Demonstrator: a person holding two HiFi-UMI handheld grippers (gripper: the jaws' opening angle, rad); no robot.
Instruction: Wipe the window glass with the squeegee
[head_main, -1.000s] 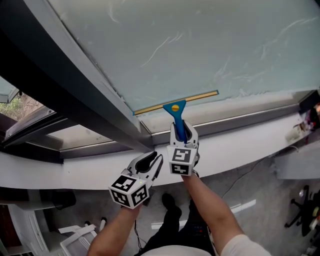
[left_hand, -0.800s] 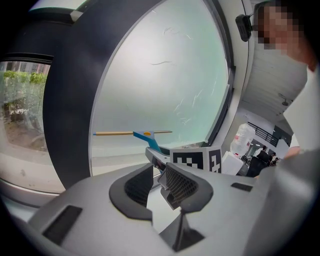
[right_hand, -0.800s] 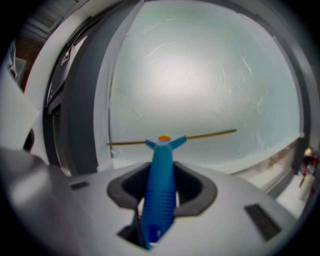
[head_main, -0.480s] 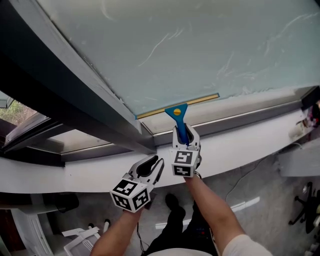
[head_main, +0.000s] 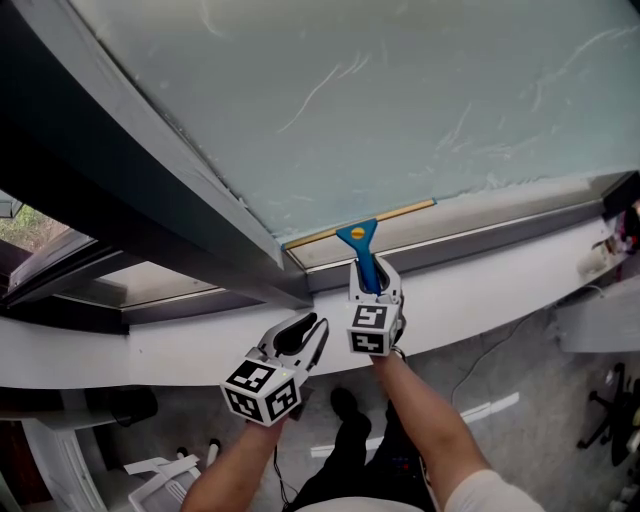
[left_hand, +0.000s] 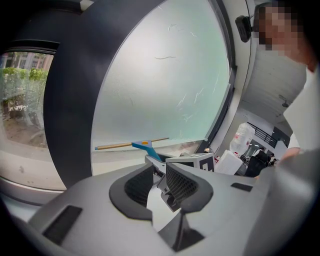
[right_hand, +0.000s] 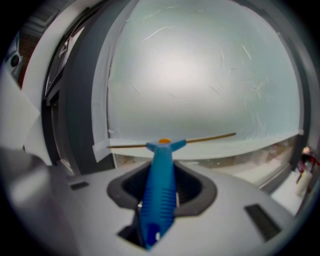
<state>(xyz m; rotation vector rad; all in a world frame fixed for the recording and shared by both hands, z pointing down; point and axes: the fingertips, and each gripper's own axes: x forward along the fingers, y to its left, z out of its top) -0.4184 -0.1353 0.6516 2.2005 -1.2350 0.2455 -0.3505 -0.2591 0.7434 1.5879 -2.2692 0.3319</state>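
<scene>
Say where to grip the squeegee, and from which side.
Grip the squeegee by its long blue handle, coming from the free end below, as the right gripper does. The thin blade lies against the glass, so nothing fits there.

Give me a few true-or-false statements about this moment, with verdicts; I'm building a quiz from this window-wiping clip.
1. The right gripper is shut on the squeegee by its blue handle. True.
2. The squeegee's blade sits at the top of the window glass. False: it lies near the bottom edge of the pane.
3. The left gripper holds a cloth. False: nothing stands between its jaws, and it hangs below the sill, away from the glass.
4. White streaks show on the glass above the blade. True.
</scene>
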